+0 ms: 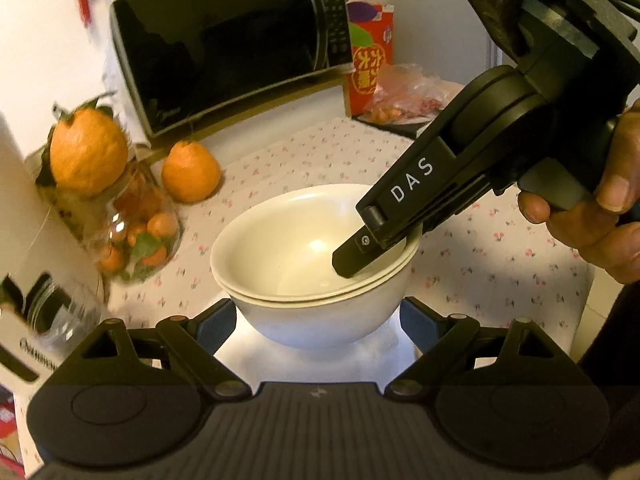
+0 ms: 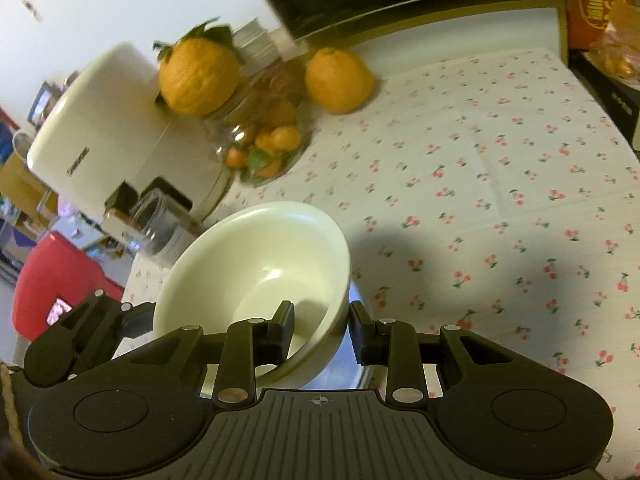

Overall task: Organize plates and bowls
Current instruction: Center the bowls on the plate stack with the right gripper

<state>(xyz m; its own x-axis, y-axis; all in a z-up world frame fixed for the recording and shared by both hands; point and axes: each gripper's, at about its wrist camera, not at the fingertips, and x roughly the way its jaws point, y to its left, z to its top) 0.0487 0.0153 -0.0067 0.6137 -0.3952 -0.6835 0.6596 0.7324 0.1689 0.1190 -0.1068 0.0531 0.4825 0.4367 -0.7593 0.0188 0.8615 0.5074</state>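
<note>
Two white bowls (image 1: 288, 240) sit nested, lifted over a shiny metal surface (image 1: 256, 356). My left gripper (image 1: 318, 324) stands wide, its blue pads (image 1: 218, 324) against both sides of the lower bowl. My right gripper (image 1: 384, 256) comes in from the upper right and is shut on the stack's right rim, one finger inside and the other hidden outside. In the right wrist view the bowl (image 2: 256, 264) tilts, and my right gripper (image 2: 320, 332) pinches its near rim. A left finger (image 2: 134, 322) touches the bowl's left wall.
A black microwave (image 1: 228, 48) and a red box (image 1: 370, 56) stand at the back. Two big oranges (image 1: 86, 148) (image 1: 190, 172) and a glass jar of small ones (image 1: 140, 232) crowd the left. A floral tablecloth (image 2: 480, 200) stretches right. A white appliance (image 2: 100, 120) stands left.
</note>
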